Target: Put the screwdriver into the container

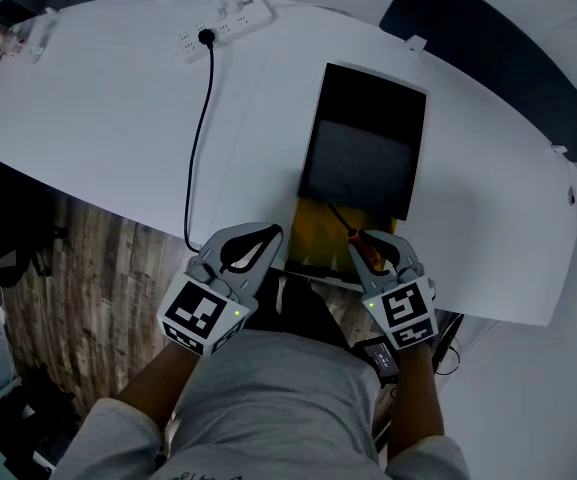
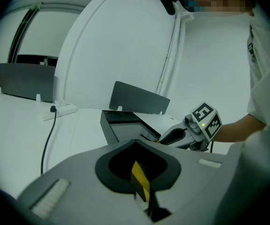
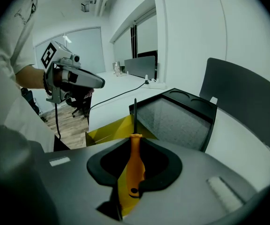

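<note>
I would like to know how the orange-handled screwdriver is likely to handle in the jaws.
The screwdriver looks rigid, so its thin dark shaft should not bend. Its smooth rounded handle may pivot in the right gripper, and would probably roll if laid flat.

Head view: far end of yellow container (image 1: pixel 318 230) hidden by black tray (image 1: pixel 363 143), its near right part and most of screwdriver (image 1: pixel 361 247) handle behind right gripper (image 1: pixel 376 244); small items (image 1: pixel 13 40) at far left corner of table (image 1: pixel 108 118) too small to identify.

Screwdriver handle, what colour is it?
Orange; the screwdriver handle shows best in the right gripper view.
</note>
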Demonstrator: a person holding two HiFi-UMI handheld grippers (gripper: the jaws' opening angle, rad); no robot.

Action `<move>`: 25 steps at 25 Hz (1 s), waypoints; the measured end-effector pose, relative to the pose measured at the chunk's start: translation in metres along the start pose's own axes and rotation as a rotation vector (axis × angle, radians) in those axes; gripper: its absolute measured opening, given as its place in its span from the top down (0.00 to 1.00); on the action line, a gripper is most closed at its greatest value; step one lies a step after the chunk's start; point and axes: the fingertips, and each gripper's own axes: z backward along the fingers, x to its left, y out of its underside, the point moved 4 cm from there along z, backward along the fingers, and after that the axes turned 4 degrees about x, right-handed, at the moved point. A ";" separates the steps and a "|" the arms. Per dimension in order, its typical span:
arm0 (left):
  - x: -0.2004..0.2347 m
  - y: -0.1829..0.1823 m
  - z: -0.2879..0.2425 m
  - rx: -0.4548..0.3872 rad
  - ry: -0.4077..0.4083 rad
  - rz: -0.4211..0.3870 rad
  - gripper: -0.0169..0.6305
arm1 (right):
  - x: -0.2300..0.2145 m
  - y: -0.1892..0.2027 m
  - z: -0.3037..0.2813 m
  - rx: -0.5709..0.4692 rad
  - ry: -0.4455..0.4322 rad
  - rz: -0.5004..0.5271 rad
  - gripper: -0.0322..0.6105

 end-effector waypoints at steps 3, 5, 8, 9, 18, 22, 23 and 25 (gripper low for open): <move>0.002 0.001 0.000 0.004 0.000 0.001 0.97 | 0.001 0.003 -0.007 0.032 -0.005 0.029 0.82; 0.002 0.002 -0.002 0.008 0.003 0.002 0.97 | 0.002 0.005 -0.009 0.051 -0.011 0.046 0.82; 0.003 0.003 -0.004 0.013 0.006 0.002 0.97 | 0.002 0.008 -0.014 0.079 -0.016 0.068 0.82; 0.003 0.004 -0.004 0.013 0.006 0.003 0.97 | 0.002 0.010 -0.016 0.089 -0.018 0.075 0.82; 0.005 0.006 -0.004 0.019 0.003 0.008 0.97 | 0.004 0.019 -0.029 0.177 -0.037 0.135 0.82; 0.006 0.007 -0.004 0.022 0.002 0.013 0.97 | 0.003 0.022 -0.037 0.218 -0.044 0.145 0.82; 0.007 0.007 -0.004 0.023 0.001 0.014 0.97 | 0.003 0.022 -0.038 0.227 -0.046 0.148 0.82; 0.008 0.008 -0.004 0.023 -0.001 0.017 0.97 | 0.002 0.023 -0.042 0.243 -0.049 0.155 0.82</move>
